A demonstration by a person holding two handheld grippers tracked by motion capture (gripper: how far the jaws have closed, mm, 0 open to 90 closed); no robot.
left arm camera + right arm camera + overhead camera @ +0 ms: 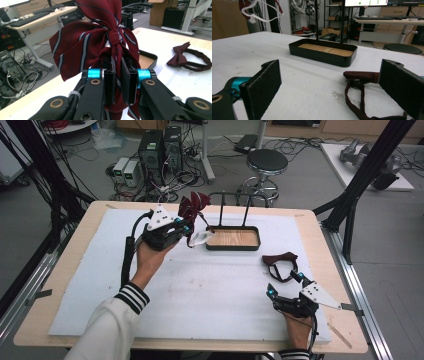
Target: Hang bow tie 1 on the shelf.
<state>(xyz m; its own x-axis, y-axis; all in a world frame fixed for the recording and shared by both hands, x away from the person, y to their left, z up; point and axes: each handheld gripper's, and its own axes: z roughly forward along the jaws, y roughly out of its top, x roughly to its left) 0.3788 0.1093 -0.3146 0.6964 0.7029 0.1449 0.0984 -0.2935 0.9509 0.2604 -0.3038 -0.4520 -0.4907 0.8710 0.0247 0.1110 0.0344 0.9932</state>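
left hand-held gripper (186, 231) raised, clamped; right hand-held gripper (283, 284) low, agape

striped bow tie (95, 47): dark red, grey stripes, I hold it lifted, left of tray | plain bow tie (280, 260): dark red, flat on mat

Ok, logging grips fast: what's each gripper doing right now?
Left gripper: shut on the striped bow tie, held up above the table.
Right gripper: open, holding nothing, beside the plain bow tie.

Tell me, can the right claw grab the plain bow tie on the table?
Probably yes. The right claw is open, the plain bow tie lies just ahead of it, and nothing sits between them.
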